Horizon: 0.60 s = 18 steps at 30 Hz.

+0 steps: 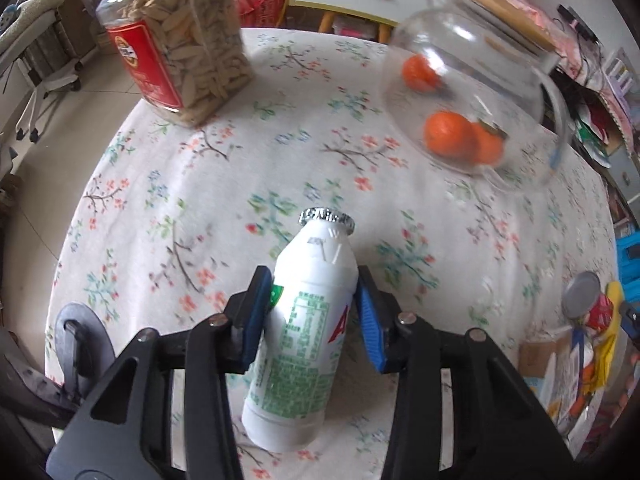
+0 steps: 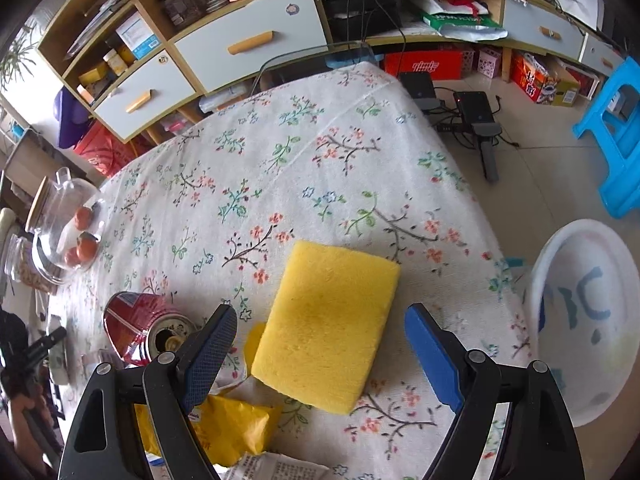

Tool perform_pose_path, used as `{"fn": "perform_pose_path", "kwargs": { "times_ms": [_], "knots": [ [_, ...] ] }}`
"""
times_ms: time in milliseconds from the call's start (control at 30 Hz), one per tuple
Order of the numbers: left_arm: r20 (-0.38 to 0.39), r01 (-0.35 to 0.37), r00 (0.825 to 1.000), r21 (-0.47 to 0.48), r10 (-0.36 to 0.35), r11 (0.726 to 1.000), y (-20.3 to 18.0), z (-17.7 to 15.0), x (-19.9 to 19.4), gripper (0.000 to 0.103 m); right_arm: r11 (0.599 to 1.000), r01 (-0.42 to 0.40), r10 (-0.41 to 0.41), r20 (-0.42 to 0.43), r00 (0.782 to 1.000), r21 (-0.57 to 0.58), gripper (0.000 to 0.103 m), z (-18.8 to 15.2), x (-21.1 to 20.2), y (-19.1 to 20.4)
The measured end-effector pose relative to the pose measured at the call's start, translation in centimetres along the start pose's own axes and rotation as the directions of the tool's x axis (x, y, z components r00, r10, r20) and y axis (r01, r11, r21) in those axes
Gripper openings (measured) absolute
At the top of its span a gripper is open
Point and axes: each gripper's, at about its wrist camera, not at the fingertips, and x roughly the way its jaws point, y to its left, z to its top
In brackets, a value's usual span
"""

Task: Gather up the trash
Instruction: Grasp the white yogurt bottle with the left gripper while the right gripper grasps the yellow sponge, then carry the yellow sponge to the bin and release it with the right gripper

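Observation:
A white plastic drink bottle (image 1: 304, 328) with green print and a foil cap stands tilted on the floral tablecloth (image 1: 224, 200). My left gripper (image 1: 314, 304) is shut on its body, one blue pad on each side. In the right wrist view, my right gripper (image 2: 320, 320) stands open above a yellow sponge (image 2: 332, 304), which lies flat between the fingers without touching them. A dented red can (image 2: 136, 324) lies on its side to the left of the sponge. A crumpled yellow wrapper (image 2: 224, 424) and a printed white wrapper (image 2: 276, 468) lie under the left finger.
A jar of seeds (image 1: 180, 52) and a glass pot holding oranges (image 1: 460, 100) stand at the far side of the table. A white basin (image 2: 588, 320) sits on the floor past the table's right edge, with a blue stool (image 2: 616, 136) beyond it.

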Motion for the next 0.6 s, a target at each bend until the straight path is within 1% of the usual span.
{"fn": "perform_pose_path", "kwargs": {
  "times_ms": [100, 167, 200, 333, 467, 533, 600],
  "knots": [
    [0.004, 0.027, 1.000, 0.019, -0.027, 0.999, -1.5, -1.4, -1.4, 0.042, 1.000, 0.016, -0.016, -0.014, 1.000, -0.011, 0.087, -0.2, 0.6, 0.3],
    [0.009, 0.058, 0.998, 0.025, -0.058, 0.998, -2.5, -2.4, -2.7, 0.041, 1.000, 0.023, -0.023, -0.029, 0.999, -0.002, 0.077, -0.4, 1.0, 0.1],
    [0.013, 0.069, 0.997, 0.028, -0.069, 0.997, -2.9, -2.7, -3.2, 0.041, 1.000, 0.020, -0.020, -0.036, 0.999, 0.004, 0.064, -0.5, 1.1, -0.1],
    [0.035, 0.111, 0.993, 0.050, -0.113, 0.993, -4.2, -4.3, -5.6, 0.041, 1.000, 0.008, -0.007, -0.035, 0.999, 0.021, 0.059, -0.7, 0.4, -0.6],
    [0.048, 0.158, 0.986, 0.056, -0.161, 0.986, -5.3, -5.8, -7.3, 0.040, 1.000, -0.014, 0.015, -0.009, 1.000, 0.020, 0.058, -0.9, -1.5, -1.0],
    [0.055, 0.169, 0.983, 0.072, -0.173, 0.983, -6.0, -6.7, -8.4, 0.040, 1.000, -0.024, 0.024, 0.008, 1.000, 0.015, 0.057, -1.1, -2.7, -1.2],
    [0.063, 0.179, 0.981, 0.082, -0.185, 0.980, -6.7, -6.4, -8.6, 0.040, 0.999, -0.032, 0.032, 0.022, 0.999, 0.008, 0.057, -1.4, -4.0, -1.5]
  ]
}}
